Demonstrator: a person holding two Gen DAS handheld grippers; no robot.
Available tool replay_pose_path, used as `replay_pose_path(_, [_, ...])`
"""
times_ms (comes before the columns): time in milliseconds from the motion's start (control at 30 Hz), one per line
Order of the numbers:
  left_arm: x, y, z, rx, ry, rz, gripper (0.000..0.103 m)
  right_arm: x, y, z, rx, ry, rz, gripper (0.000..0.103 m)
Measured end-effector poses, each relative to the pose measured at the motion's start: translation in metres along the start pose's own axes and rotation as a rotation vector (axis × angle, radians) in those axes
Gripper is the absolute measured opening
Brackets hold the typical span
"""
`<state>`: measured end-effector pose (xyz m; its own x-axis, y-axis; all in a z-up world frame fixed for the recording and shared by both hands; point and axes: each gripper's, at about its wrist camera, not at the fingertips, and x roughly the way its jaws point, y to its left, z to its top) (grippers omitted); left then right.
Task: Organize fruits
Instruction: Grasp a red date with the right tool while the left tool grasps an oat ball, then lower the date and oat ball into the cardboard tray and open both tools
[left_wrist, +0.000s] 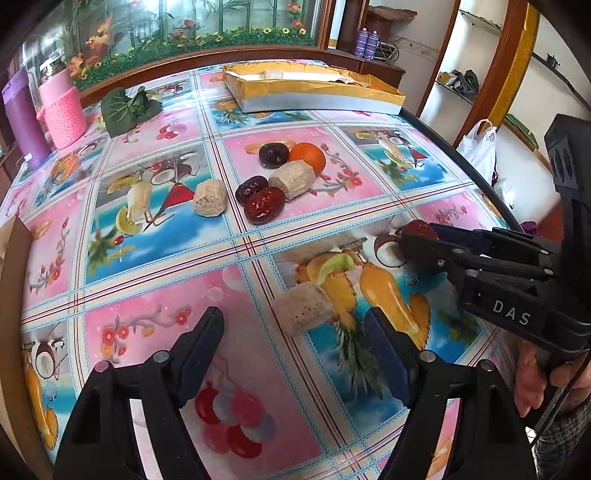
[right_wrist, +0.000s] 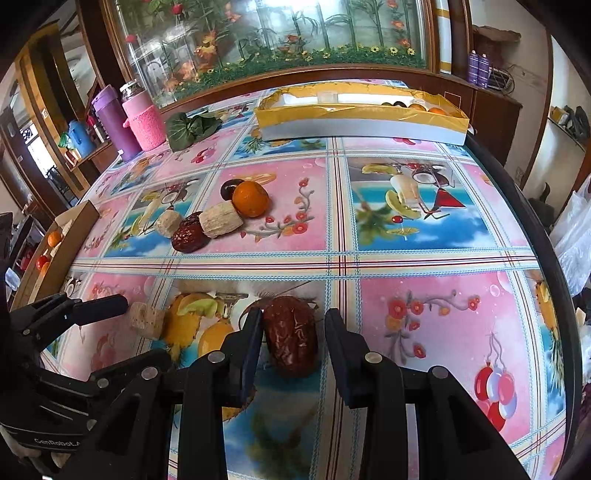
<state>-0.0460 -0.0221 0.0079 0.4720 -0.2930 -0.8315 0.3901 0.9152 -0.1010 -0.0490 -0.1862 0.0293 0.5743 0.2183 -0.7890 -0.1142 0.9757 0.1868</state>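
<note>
Jaws of the right gripper (right_wrist: 295, 318) stood narrow and closed on a wrinkled red date (right_wrist: 291, 341), which sat low over the table (right_wrist: 424, 236) near its front edge; from the left wrist view the date showed at the very tip of the fingers. Left gripper (left_wrist: 293, 317) hung wide and empty just left of it, with a pale cut chunk (left_wrist: 306, 308) lying on the cloth right ahead of its fingertips. Around the middle of the table lay a loose cluster: an orange (left_wrist: 308, 157), a dark round fruit (left_wrist: 273, 153) touching it, two more red dates (left_wrist: 264, 205) side by side, and two further pale chunks (left_wrist: 291, 181), one against the dates and the other a little apart. A long yellow-lined box (left_wrist: 314, 99) ran along the far edge, a cardboard box (right_wrist: 70, 236) holding some fruit sat at the left edge, and a green leafy bundle (left_wrist: 127, 107) lay beside a pink flask (left_wrist: 62, 107) toward the far left corner
</note>
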Motion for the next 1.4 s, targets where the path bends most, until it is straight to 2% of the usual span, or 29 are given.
replay_pose_path(67, [-0.001, -0.001, 0.000, 0.011, -0.010, 0.012, 0.064, -0.001, -0.001, -0.001, 0.008, -0.004, 0.004, 0.037])
replay_pose_path(133, [-0.002, -0.004, -0.002, 0.030, -0.020, 0.042, 0.041, -0.002, -0.003, -0.001, 0.020, -0.006, 0.009, 0.037])
replay_pose_path(200, [-0.003, -0.005, -0.002, 0.030, -0.027, 0.035, 0.032, -0.003, -0.003, -0.002, 0.026, -0.012, 0.008, 0.032])
replay_pose_path(233, [-0.003, -0.004, -0.001, 0.022, -0.028, 0.028, 0.032, -0.003, -0.003, -0.002, 0.026, -0.013, 0.000, 0.029])
replay_pose_path(400, [-0.011, 0.006, -0.002, -0.027, -0.047, 0.002, 0.032, -0.006, -0.004, -0.003, 0.051, -0.021, 0.002, 0.029])
replay_pose_path(733, [-0.072, 0.049, -0.023, -0.174, -0.159, -0.011, 0.032, -0.031, 0.013, -0.011, 0.059, -0.059, 0.064, 0.029])
replay_pose_path(1000, [-0.118, 0.125, -0.055, -0.335, -0.232, 0.076, 0.032, -0.047, 0.072, -0.009, -0.048, -0.071, 0.111, 0.030])
replay_pose_path(1167, [-0.145, 0.184, -0.077, -0.439, -0.258, 0.184, 0.032, -0.049, 0.126, -0.004, -0.138, -0.066, 0.175, 0.030])
replay_pose_path(1400, [-0.161, 0.266, -0.094, -0.520, -0.189, 0.362, 0.032, -0.031, 0.225, 0.006, -0.296, -0.020, 0.293, 0.030])
